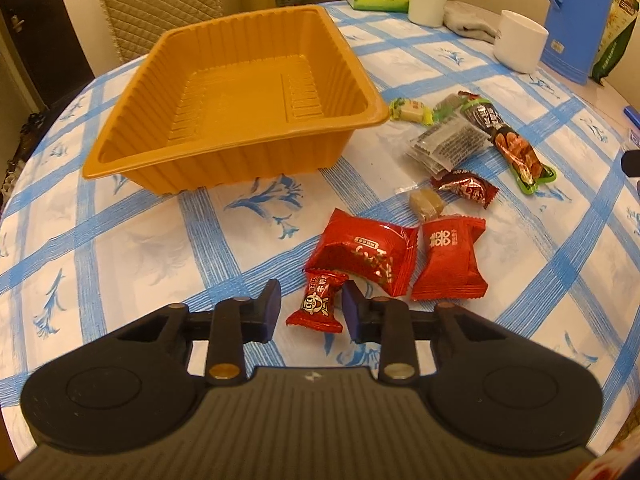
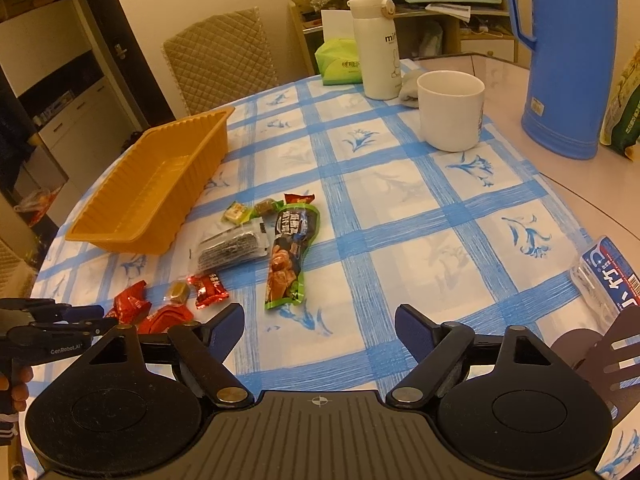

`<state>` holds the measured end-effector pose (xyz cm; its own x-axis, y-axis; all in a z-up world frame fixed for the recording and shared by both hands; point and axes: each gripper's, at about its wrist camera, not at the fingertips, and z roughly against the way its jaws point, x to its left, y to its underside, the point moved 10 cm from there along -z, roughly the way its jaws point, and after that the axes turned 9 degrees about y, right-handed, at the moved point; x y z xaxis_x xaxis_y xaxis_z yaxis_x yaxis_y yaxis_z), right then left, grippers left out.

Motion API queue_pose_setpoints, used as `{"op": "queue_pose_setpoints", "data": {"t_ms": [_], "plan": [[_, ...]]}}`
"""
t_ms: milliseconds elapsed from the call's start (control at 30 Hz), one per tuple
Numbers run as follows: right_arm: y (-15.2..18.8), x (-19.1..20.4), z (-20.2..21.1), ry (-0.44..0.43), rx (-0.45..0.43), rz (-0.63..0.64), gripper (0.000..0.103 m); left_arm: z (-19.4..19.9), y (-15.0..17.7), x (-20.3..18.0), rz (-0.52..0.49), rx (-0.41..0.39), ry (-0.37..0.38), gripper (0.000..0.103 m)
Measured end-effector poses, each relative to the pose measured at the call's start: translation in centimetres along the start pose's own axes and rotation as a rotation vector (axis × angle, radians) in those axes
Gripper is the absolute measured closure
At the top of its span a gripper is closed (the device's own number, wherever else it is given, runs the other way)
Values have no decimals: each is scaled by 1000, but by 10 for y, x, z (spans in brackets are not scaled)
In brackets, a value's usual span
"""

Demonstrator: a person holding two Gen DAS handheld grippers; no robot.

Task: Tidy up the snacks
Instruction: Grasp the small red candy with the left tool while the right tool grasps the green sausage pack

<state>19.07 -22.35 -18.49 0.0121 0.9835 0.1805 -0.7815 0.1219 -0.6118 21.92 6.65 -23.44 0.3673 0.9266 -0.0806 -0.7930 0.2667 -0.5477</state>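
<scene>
The left gripper brackets a small red foil-wrapped candy, jaws not clearly pinching; the right gripper hangs open. Next, probably: pinch, lift it into the empty orange ribbed plastic tray.

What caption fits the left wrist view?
Left claw straddling a small red candy beside the empty orange tray.

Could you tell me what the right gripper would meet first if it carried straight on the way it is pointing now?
Probably the bare tablecloth: the right gripper has open jaws with nothing between them, and only cloth lies ahead. The long green snack packet lies just left of that line, so a slight drift could meet it first.
</scene>
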Motion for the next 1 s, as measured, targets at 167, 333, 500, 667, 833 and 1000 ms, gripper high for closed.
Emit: {"op": "queue_pose_setpoints", "data": {"t_ms": [167, 333, 500, 667, 833, 1000], "plan": [[-1, 1, -4, 10, 1, -1, 22, -5, 0, 0, -2, 8, 24, 82], [-2, 5, -12, 2, 7, 7, 29, -5, -1, 0, 0, 6, 41, 87], [-7, 14, -23, -18, 2, 35, 40, 5, 3, 5, 22, -7, 42, 87], [-17, 26, -40, -38, -4, 75, 49, 20, 6, 20, 64, -28, 12, 87], [-25, 38, -63, -47, 0, 108, 54, 38, 7, 41, 103, -52, -37, 87], [-31, 44, -88, -34, 20, 116, 54, 51, 9, 58, 134, -70, -77, 87]]}}
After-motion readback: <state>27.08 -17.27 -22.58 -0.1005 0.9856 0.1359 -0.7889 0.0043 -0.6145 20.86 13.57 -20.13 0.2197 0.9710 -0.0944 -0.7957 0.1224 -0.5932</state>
